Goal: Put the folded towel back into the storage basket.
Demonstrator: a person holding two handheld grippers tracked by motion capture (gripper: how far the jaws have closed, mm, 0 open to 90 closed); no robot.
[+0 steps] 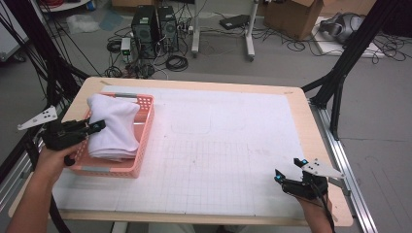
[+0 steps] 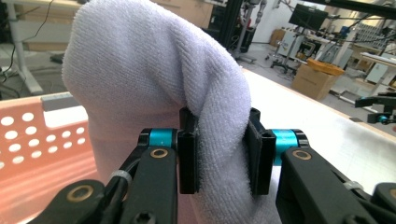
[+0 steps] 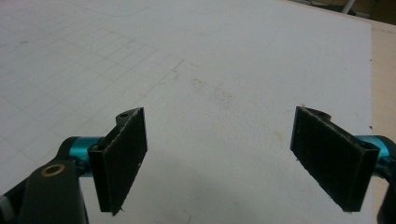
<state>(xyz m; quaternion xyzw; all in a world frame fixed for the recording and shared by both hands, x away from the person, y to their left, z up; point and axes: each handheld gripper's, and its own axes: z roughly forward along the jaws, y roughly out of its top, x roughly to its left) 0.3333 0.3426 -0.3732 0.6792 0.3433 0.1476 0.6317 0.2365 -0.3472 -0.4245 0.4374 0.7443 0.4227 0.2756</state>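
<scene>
Left gripper (image 2: 219, 154) clamped a fold of the white towel (image 2: 154, 84) over the pink basket (image 1: 141, 145), frame left. Right gripper (image 3: 219, 158) sat spread wide, nothing gripped, lower right.

**What I count on my table**

I hold two grippers: my left gripper (image 1: 95, 127) and my right gripper (image 1: 289, 171). One pink basket (image 1: 145, 127) stands on one table (image 1: 233, 145). One white towel (image 1: 114, 127) hangs over the basket. Beyond the table, two black computer towers (image 1: 154, 29) and one cardboard box (image 1: 291, 17).
</scene>
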